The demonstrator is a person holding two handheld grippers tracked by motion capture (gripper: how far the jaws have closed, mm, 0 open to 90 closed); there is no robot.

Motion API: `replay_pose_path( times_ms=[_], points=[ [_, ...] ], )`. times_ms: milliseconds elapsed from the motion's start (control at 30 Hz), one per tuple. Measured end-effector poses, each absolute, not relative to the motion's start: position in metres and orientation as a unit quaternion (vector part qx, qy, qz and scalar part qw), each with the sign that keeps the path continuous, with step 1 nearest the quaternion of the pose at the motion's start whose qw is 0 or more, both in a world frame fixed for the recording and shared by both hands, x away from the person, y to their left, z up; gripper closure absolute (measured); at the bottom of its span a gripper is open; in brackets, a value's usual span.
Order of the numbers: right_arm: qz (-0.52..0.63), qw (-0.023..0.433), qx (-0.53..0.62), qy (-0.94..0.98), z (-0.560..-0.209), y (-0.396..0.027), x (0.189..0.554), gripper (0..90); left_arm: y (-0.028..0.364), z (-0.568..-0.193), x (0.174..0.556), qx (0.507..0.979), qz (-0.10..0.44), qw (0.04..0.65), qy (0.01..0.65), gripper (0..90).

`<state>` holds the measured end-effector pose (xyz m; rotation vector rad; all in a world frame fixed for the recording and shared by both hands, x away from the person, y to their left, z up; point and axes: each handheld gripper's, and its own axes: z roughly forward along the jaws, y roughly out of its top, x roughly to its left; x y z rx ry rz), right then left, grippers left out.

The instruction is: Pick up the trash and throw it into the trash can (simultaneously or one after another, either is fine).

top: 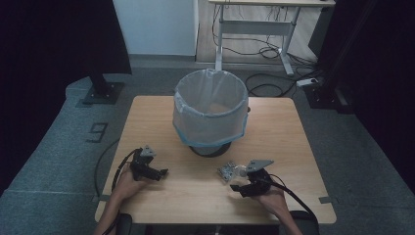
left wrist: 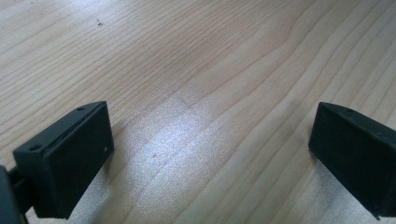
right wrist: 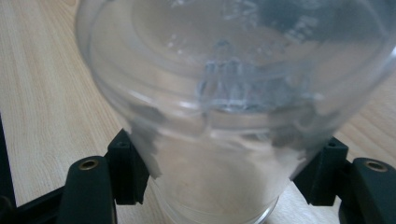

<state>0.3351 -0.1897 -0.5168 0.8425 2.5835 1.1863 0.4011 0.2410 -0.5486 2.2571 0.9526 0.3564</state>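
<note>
A clear plastic cup (top: 227,171) lies on its side on the wooden table (top: 195,198), at the front right. My right gripper (top: 238,179) is shut on it; in the right gripper view the cup (right wrist: 224,70) sits between both black jaws, which press its sides. The left gripper (top: 161,172) rests at the front left, held by a hand. In the left gripper view its jaws stand wide apart over bare wood (left wrist: 210,84), with nothing between them.
A round bin (top: 210,125) lined with a translucent bag stands at the middle of the table's far half. Behind the table are a desk frame (top: 254,27), floor cables (top: 266,51), a power strip (top: 307,82) and a black stand base (top: 103,93).
</note>
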Motion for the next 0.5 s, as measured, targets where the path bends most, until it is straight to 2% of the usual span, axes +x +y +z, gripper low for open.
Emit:
replay_pose_path(
  times_ms=[500],
  points=[
    [0.400, 0.089, 0.283, 0.867, -0.489, -0.197, 0.347, 31.2, 0.241, -0.549, 0.401, 0.862, 0.136, 0.327, 0.364, 0.0]
  ],
)
